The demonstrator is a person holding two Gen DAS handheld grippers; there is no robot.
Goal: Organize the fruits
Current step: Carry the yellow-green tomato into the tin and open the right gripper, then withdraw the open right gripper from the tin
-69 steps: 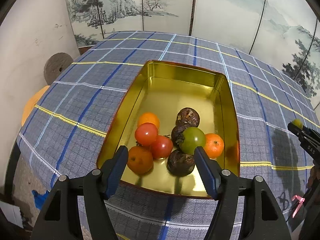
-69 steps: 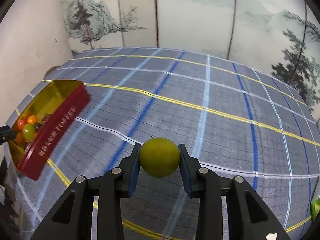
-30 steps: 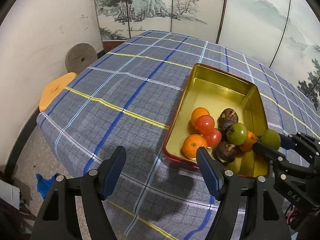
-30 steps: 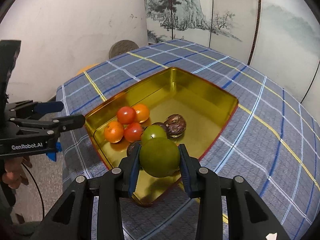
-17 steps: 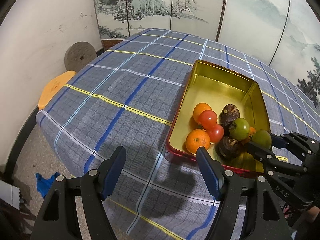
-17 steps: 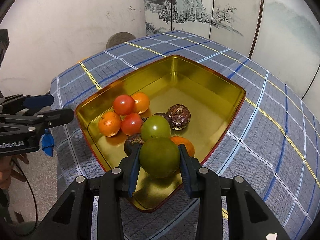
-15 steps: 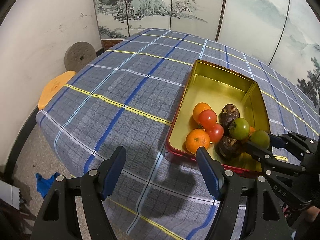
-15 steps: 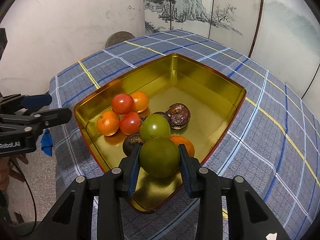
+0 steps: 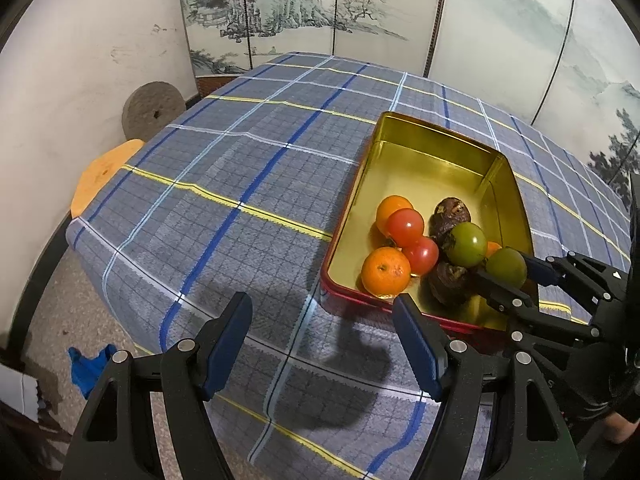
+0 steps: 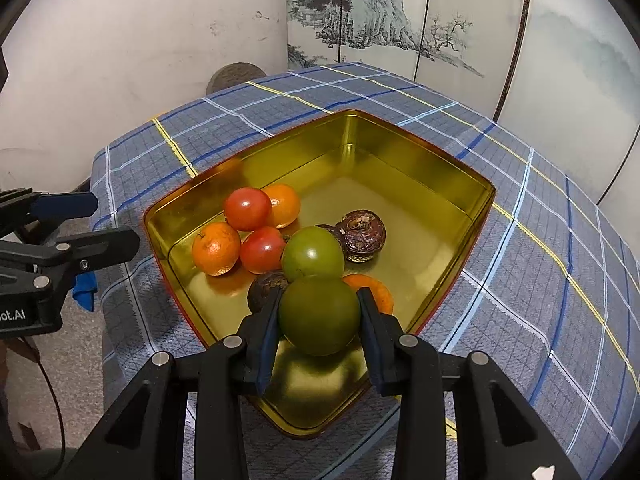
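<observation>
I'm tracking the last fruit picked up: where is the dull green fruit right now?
The dull green fruit sits clamped in the right gripper over the gold tin's near corner, just short of the shinier green tomato.

left claw (image 9: 322,340) agape, right claw (image 10: 319,316) clamped

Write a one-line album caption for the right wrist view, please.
The right gripper holds a green fruit over a gold tin of tomatoes, oranges and dark fruits on a plaid tablecloth.
</observation>
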